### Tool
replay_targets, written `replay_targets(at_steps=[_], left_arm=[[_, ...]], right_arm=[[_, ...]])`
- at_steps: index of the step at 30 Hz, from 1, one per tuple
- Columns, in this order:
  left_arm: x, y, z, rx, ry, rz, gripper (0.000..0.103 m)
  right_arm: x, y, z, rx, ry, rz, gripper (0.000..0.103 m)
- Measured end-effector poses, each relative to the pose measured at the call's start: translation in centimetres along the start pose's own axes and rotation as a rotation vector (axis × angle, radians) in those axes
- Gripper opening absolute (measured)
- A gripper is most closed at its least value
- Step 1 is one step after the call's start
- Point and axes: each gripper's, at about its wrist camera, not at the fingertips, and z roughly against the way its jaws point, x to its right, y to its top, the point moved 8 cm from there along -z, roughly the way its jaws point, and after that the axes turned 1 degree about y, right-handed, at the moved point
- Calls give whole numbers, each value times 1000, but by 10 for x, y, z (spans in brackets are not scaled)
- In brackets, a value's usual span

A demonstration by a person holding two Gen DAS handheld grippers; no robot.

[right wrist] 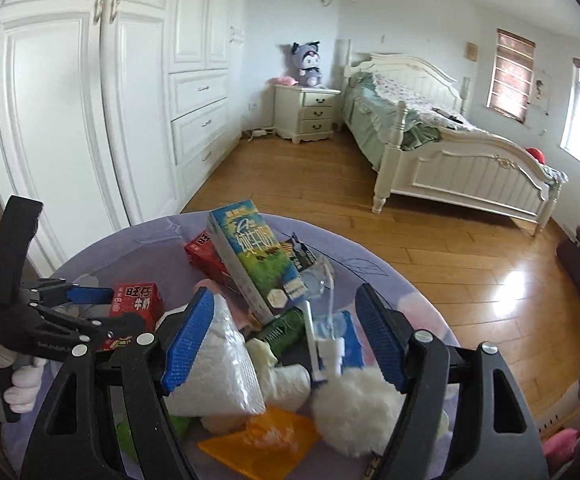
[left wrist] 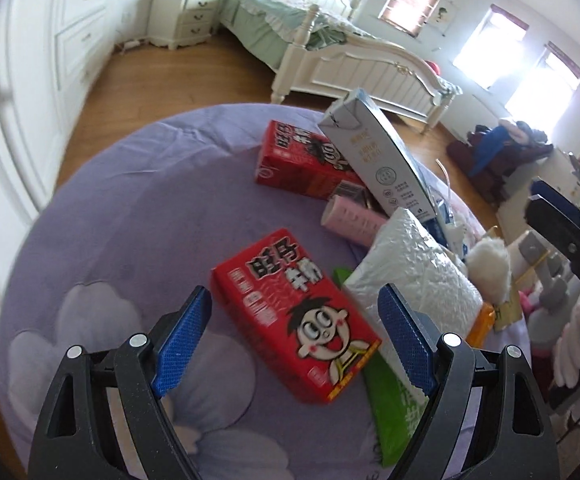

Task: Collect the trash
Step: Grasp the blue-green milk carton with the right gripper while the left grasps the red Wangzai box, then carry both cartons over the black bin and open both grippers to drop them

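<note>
Here both my tools gape wide, empty: the left tool (left wrist: 290,344) over the near red milk carton (left wrist: 294,316), the right tool (right wrist: 282,340) above the trash pile (right wrist: 274,320) on the purple surface (left wrist: 130,208).

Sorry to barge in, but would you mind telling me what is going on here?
A person holds a claw in each hand over a purple-covered table piled with trash. The left claw hangs open above a red milk carton, not gripping it. The right claw is open too, over a white packet and a white fluffy ball. Nothing is picked up yet.
</note>
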Motion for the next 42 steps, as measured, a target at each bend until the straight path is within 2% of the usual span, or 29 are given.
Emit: replay_targets(at_steps=[3, 11, 14, 17, 19, 20, 23, 25, 28, 30, 34, 35, 38, 42], left_arm=[[-6, -6, -13, -29, 42, -32, 84], [-25, -3, -2, -58, 16, -160, 83], [-38, -4, 3, -82, 2, -165, 83], [-41, -7, 9, -92, 4, -162, 83], [-39, -8, 9, -89, 27, -166, 83], [-39, -9, 9, -89, 36, -162, 83], [-39, -10, 11, -83, 38, -118, 83], [-40, -14, 7, -80, 66, -111, 84], [-39, -17, 4, -53, 84, -114, 84], [-38, -18, 5, -27, 111, -121, 65], [-41, -19, 9, 1, 124, -115, 55], [-44, -15, 8, 12, 111, -107, 52], [-31, -14, 31, 84, 59, -109, 52], [17, -10, 56, 157, -20, -177, 52]], right_arm=[[-11, 12, -22, -23, 26, 43, 78], [-21, 20, -93, -137, 47, 168, 78], [-22, 14, -115, -189, 63, 189, 78], [-25, 5, -121, -222, 65, 177, 61], [-25, 5, -110, -199, 65, 148, 51], [-25, 7, -102, -180, 70, 121, 50], [-21, 19, -68, -88, 112, -19, 50], [-20, 23, -36, -17, 136, -92, 49], [-24, 17, 9, 64, 169, -173, 50], [-26, 8, 29, 91, 191, -217, 49], [-23, -25, 63, 126, 203, -310, 50], [-19, -31, 65, 130, 207, -336, 49], [-4, -56, 81, 156, 215, -435, 49], [21, -75, 93, 192, 215, -532, 49]])
